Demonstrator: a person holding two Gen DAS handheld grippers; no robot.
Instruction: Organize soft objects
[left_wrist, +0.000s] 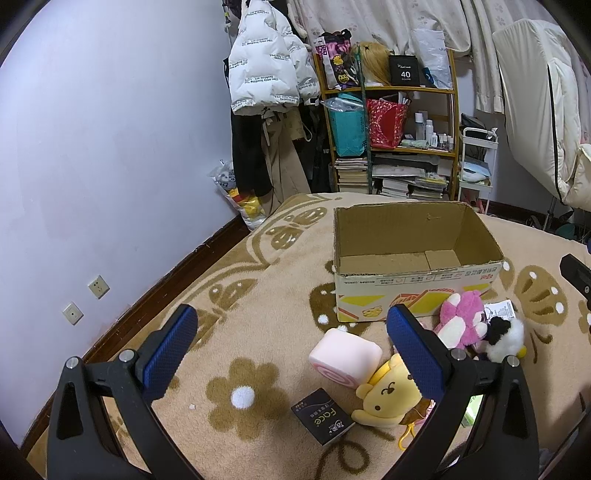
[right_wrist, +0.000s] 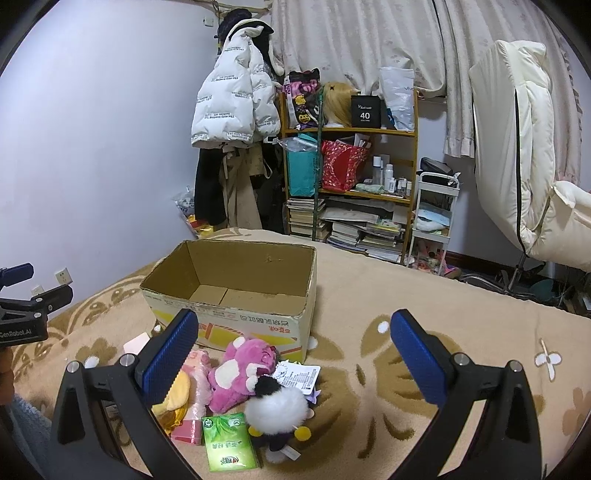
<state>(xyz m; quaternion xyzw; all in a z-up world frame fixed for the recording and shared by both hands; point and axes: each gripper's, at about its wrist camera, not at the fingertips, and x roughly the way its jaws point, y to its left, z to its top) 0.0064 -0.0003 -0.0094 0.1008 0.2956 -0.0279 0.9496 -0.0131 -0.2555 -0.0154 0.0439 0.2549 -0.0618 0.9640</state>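
An open cardboard box (left_wrist: 417, 288) (right_wrist: 236, 321) stands on the beige flowered blanket, nothing showing inside. In front of it lie soft toys: a pink swirl cushion (left_wrist: 345, 356), a yellow plush dog (left_wrist: 388, 393) (right_wrist: 173, 397), a pink bear (left_wrist: 463, 319) (right_wrist: 242, 371) and a white-and-black fluffy plush (left_wrist: 504, 338) (right_wrist: 277, 406). My left gripper (left_wrist: 291, 350) hovers open just left of the toys, its right finger in front of the yellow dog. My right gripper (right_wrist: 295, 362) is open above the pink bear and fluffy plush. Neither holds anything.
A black packet (left_wrist: 323, 415) and a green tissue pack (right_wrist: 229, 446) lie among the toys, with a pink packet (right_wrist: 188, 432) beside. A bookshelf (left_wrist: 391, 136), hanging coats (left_wrist: 266, 74), a white cart (right_wrist: 434, 214) and a chair stand behind the bed. The wall runs along the left.
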